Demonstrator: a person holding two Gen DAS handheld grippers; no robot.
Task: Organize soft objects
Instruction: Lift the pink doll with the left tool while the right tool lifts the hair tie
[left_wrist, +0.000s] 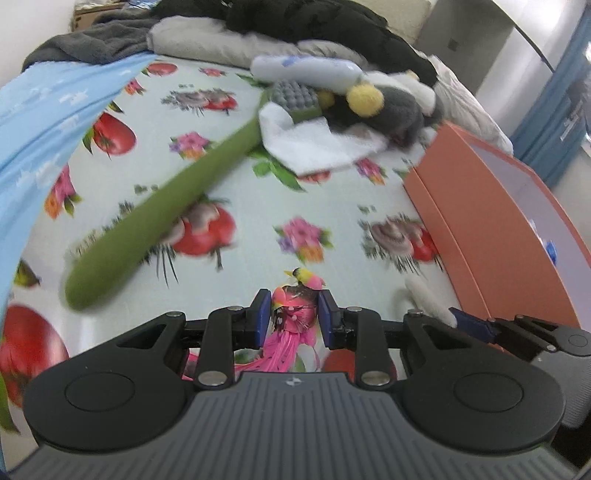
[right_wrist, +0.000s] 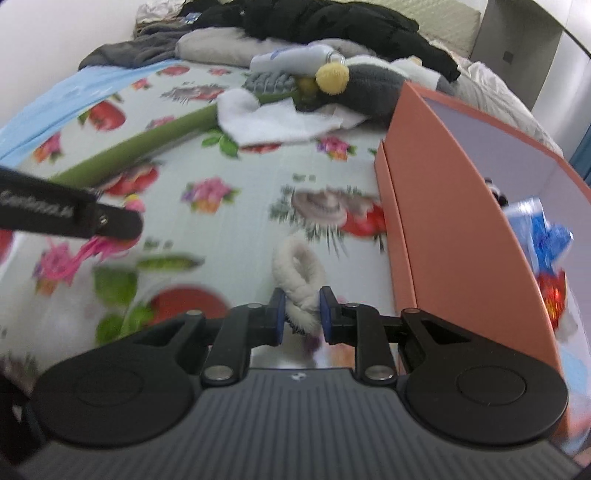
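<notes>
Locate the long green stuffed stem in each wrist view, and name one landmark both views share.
Left wrist: the green stem runs diagonally from lower left up toward the centre top, ending under the white cloth.
Right wrist: the green stem lies upper left, slanting up to the white cloth.
Shared landmark: the orange box at right.

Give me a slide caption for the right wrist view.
Right gripper shut on a white fuzzy loop beside the orange box, floral sheet below.
</notes>
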